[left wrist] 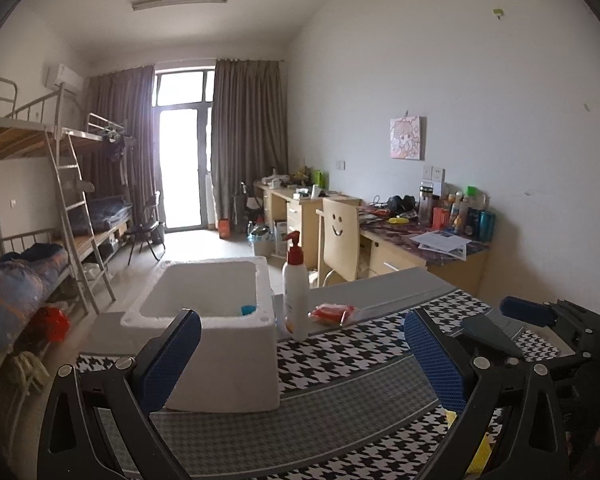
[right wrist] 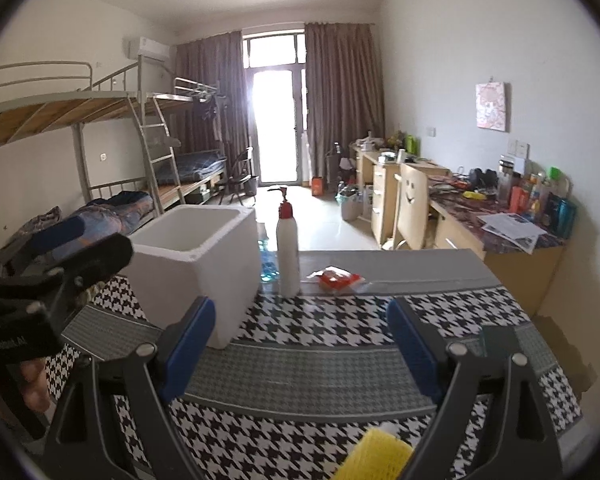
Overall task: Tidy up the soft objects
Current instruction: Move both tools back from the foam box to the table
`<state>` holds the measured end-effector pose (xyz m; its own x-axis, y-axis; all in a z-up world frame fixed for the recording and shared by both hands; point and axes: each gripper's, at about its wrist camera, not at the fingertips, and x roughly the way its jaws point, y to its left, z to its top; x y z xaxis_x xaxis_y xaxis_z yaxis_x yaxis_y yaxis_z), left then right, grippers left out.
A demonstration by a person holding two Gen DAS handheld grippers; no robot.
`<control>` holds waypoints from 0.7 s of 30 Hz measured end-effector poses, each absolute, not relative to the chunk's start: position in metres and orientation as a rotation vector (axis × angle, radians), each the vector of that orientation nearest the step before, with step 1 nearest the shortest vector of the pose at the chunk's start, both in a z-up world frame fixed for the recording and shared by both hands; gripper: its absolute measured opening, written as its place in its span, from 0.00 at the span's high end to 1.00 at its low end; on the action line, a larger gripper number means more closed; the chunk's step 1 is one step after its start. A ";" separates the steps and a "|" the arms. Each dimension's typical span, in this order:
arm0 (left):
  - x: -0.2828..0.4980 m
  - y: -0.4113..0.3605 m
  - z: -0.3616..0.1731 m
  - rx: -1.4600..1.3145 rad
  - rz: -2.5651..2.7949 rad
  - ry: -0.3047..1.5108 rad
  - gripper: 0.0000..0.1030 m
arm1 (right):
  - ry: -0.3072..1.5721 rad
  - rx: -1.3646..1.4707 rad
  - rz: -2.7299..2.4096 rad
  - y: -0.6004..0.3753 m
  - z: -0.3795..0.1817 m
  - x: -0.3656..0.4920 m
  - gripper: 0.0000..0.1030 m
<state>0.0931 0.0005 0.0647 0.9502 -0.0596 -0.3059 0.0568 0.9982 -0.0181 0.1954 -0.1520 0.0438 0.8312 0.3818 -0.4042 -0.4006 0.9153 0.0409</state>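
Now — both claws apart, empty | yellow mesh sponge [right wrist: 374, 456] — foam box [right wrist: 204, 256] white

White foam box [right wrist: 196, 264] open-topped, upright, far left on the checked cloth, red packet [right wrist: 338, 278] flat at centre far, yellow sponge [right wrist: 374, 456] at near edge, partly hidden.

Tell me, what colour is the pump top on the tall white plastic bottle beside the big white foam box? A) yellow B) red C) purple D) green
B: the white pump bottle standing next to the white foam box has a red pump top.
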 end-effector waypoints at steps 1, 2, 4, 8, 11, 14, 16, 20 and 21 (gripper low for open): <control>0.092 0.000 0.062 -0.011 -0.061 0.311 0.01 | 0.419 -0.044 0.415 -0.155 0.042 0.193 0.12; 0.092 -0.001 0.059 -0.011 -0.059 0.311 0.01 | 0.419 -0.041 0.411 -0.156 0.041 0.191 0.12; 0.092 -0.002 0.055 -0.008 -0.053 0.312 0.01 | 0.408 -0.035 0.403 -0.161 0.038 0.188 0.12; 0.088 -0.001 0.047 -0.012 -0.057 0.310 0.01 | 0.404 -0.040 0.392 -0.168 0.029 0.183 0.12; 0.084 0.000 0.040 -0.024 -0.022 0.301 0.01 | 0.388 -0.045 0.372 -0.171 0.024 0.179 0.12; 0.078 -0.004 0.034 -0.023 -0.028 0.293 0.01 | 0.380 -0.037 0.354 -0.176 0.020 0.175 0.12; 0.076 -0.007 0.030 -0.015 -0.037 0.293 0.01 | 0.377 -0.028 0.349 -0.180 0.018 0.173 0.12; 0.074 -0.014 0.024 -0.011 -0.058 0.305 0.01 | 0.389 -0.026 0.324 -0.187 0.008 0.170 0.12; 0.074 -0.015 0.023 -0.007 -0.062 0.310 0.01 | 0.391 -0.022 0.320 -0.189 0.007 0.169 0.12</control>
<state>0.0740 -0.0154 0.0225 0.9505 -0.0618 -0.3044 0.0598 0.9981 -0.0159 0.1688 -0.1891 0.0068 0.8753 0.3021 -0.3777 -0.3104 0.9497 0.0402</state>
